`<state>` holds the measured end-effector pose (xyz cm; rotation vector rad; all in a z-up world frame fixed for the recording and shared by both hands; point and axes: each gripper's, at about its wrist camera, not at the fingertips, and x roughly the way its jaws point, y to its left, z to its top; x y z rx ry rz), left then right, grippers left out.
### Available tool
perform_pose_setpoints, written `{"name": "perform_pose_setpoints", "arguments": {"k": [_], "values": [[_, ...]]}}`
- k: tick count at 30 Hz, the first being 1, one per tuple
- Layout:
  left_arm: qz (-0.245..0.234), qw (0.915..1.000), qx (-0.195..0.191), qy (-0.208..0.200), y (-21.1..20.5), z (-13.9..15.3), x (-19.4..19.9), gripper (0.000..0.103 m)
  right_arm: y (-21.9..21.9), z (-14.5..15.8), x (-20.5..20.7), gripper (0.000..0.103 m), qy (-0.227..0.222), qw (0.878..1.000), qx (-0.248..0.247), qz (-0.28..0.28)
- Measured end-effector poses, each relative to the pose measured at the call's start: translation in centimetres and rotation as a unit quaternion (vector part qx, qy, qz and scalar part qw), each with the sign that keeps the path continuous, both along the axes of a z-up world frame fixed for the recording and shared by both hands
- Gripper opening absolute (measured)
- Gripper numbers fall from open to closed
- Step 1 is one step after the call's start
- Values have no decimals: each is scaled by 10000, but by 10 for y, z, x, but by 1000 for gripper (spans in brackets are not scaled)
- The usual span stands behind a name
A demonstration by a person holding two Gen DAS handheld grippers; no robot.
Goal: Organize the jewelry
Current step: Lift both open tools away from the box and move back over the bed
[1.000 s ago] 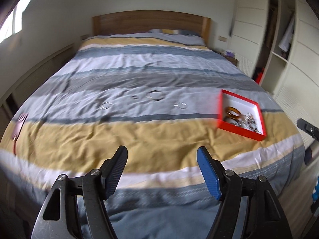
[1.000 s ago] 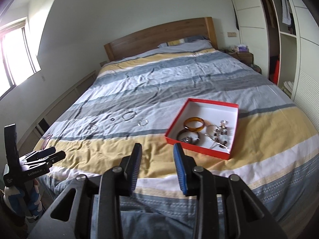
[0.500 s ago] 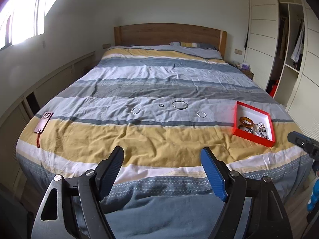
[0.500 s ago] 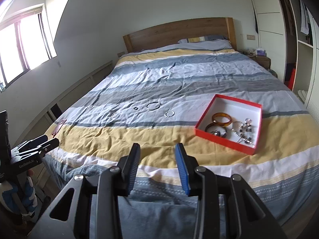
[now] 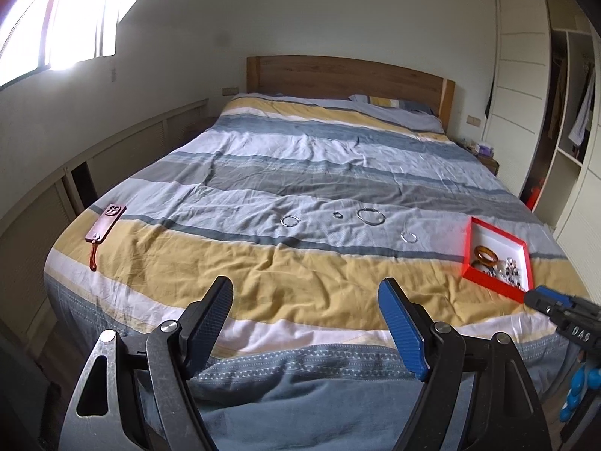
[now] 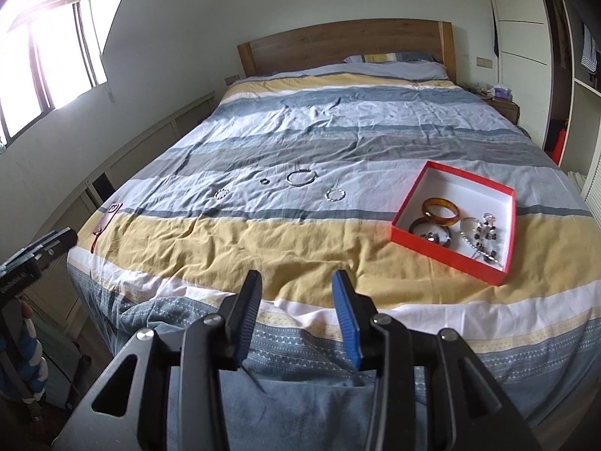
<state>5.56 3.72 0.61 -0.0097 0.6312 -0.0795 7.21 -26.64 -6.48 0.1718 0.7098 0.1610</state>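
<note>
Now both tongs, left tongs (image 5: 305,302) and right tongs (image 6: 296,293), have just spread wider, empty, pulled back from the red box (image 6: 413,191); four rings (image 6: 300,177) beside it await collection.

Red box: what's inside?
Red box holds an amber bangle, a dark bangle and beaded jewelry. The near wall hides its front edge.
</note>
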Motion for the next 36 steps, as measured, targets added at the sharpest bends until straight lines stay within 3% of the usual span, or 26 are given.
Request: {"name": "perform_pose_setpoints", "arguments": {"k": [8,36], "values": [[201,9997,-76,108,19,-8,22,81,17,-18,30,42,251,9996,-41,114],[561,9920,64,1130,44,-84,101,87,43,-83,107,51,1071,9938,-77,283]]}}
